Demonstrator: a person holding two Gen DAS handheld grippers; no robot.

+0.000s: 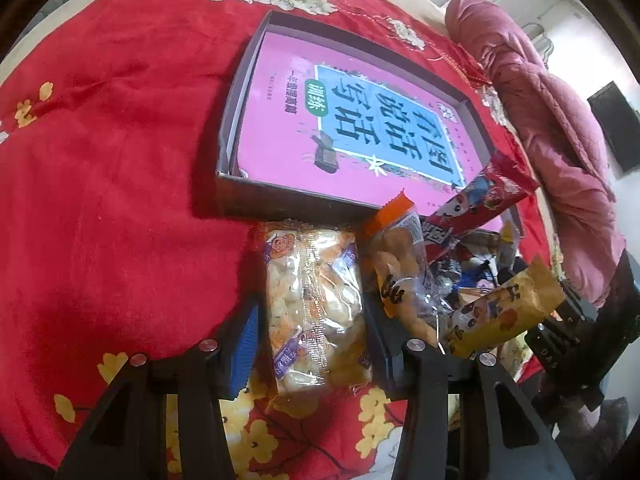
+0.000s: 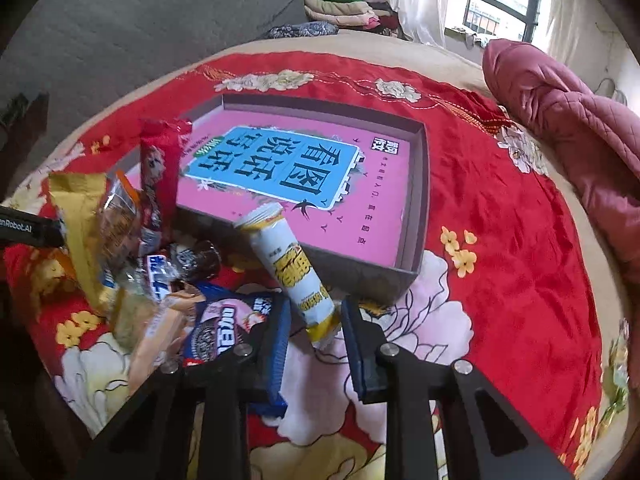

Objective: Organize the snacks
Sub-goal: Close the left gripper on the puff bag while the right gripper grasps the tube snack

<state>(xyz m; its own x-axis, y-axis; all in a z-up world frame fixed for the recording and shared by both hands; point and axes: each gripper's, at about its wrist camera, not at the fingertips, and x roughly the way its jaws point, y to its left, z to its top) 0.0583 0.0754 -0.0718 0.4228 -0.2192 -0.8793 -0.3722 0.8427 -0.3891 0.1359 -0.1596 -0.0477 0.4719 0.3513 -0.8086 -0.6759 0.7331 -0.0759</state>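
White snack tube [image 2: 294,270] between right jaws.

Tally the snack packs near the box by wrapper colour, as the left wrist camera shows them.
Clear bags: 2 (puff bag, orange-topped bag)
Red pack: 1
Yellow pack: 1
Total: 4, leaving out the dark jumble among them, which is too tangled to count.
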